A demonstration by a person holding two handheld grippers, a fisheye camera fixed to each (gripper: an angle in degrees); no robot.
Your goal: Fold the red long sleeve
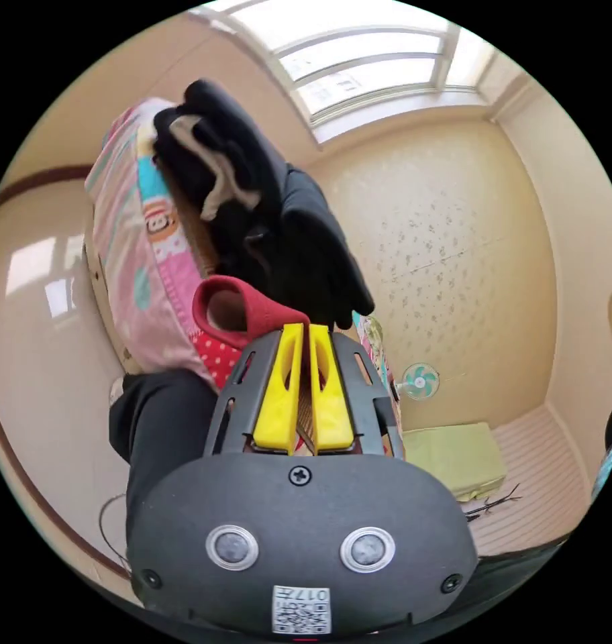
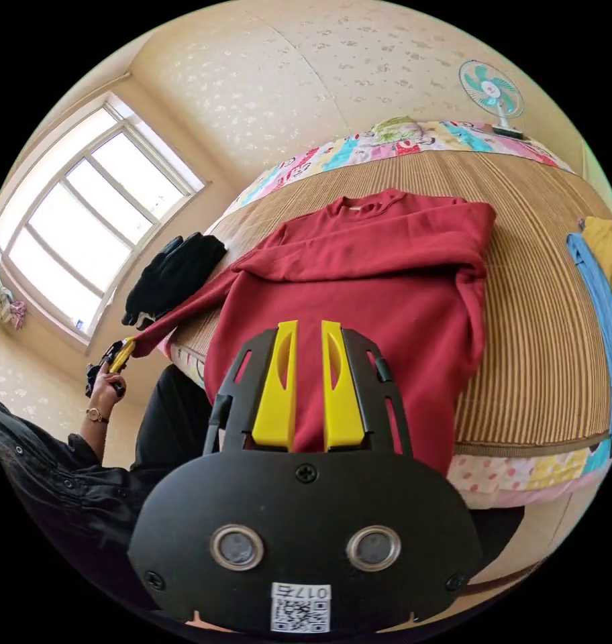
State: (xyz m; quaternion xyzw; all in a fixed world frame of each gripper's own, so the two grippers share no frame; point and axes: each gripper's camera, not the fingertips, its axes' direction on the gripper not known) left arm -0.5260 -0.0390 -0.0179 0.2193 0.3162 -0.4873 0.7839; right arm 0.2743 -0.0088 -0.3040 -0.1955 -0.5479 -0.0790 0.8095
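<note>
The red long sleeve point(image 2: 380, 282) lies face up on the bed's bamboo mat point(image 2: 534, 322). One sleeve is folded across the chest. The other sleeve point(image 2: 185, 308) stretches off the bed's edge to my left gripper point(image 2: 121, 353), which a person's hand holds. In the left gripper view, the left gripper point(image 1: 304, 330) is shut on the red cuff point(image 1: 252, 308). My right gripper point(image 2: 309, 325) hovers over the shirt's lower body. Its jaws stand a narrow gap apart with red cloth showing between them, and I cannot tell whether they pinch it.
A black garment point(image 2: 175, 272) lies on the mat near the window point(image 2: 98, 215); it also towers above the cuff as the black garment point(image 1: 272, 221). Blue and yellow clothes point(image 2: 604, 295) lie at the mat's right edge. A small fan point(image 2: 492, 90) stands behind the bed.
</note>
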